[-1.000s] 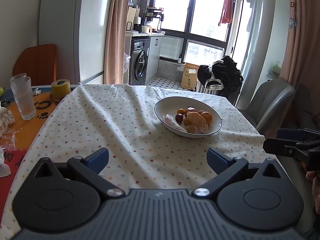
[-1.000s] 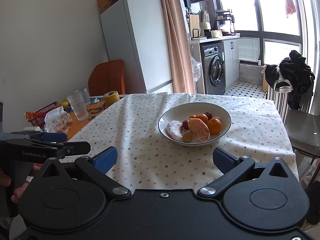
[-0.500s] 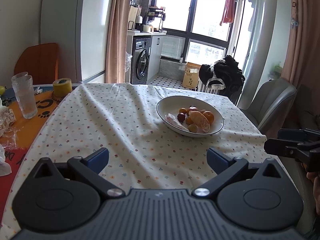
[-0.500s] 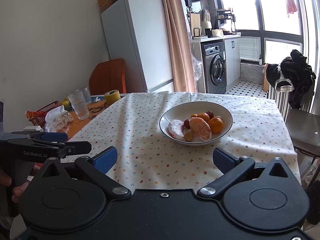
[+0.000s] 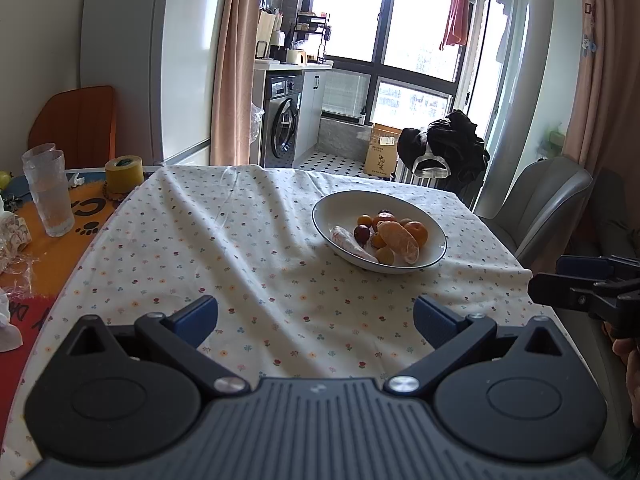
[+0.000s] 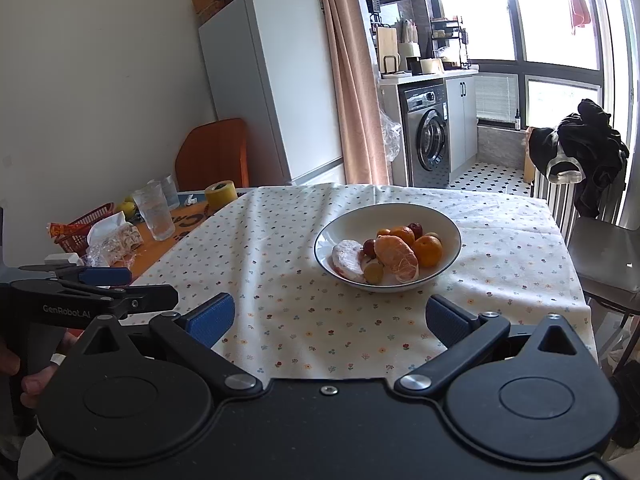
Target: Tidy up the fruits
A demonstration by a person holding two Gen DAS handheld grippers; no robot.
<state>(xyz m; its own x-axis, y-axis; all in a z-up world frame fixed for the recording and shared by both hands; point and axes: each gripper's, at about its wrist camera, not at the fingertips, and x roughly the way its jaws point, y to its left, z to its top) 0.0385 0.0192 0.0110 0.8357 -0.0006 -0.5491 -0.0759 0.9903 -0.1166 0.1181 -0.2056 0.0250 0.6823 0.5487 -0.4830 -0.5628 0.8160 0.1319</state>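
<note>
A white bowl [image 5: 340,206] [image 6: 400,212] with a dark rim sits on the flowered tablecloth, right of centre. It holds a peeled orange [image 5: 398,242] [image 6: 396,258], whole oranges [image 6: 428,250], dark red fruits [image 5: 362,233], a small yellow-brown fruit [image 6: 374,272] and a wrapped pinkish piece [image 6: 346,258]. My left gripper [image 5: 316,318] is open and empty, hovering over the near table edge, well short of the bowl. My right gripper [image 6: 330,318] is open too, empty, also short of the bowl. Each gripper shows at the other view's edge.
Left of the cloth stand stacked glasses [image 5: 50,194], a yellow tape roll [image 5: 124,174], wrapped snacks [image 6: 114,242] and a red basket [image 6: 84,226]. A grey chair [image 5: 548,204] stands at the right side; a fridge [image 6: 272,80] and a washing machine [image 6: 428,134] are behind.
Both views have shifted slightly, the bowl drifting a little rightward in each frame. Both grippers stay open and empty.
</note>
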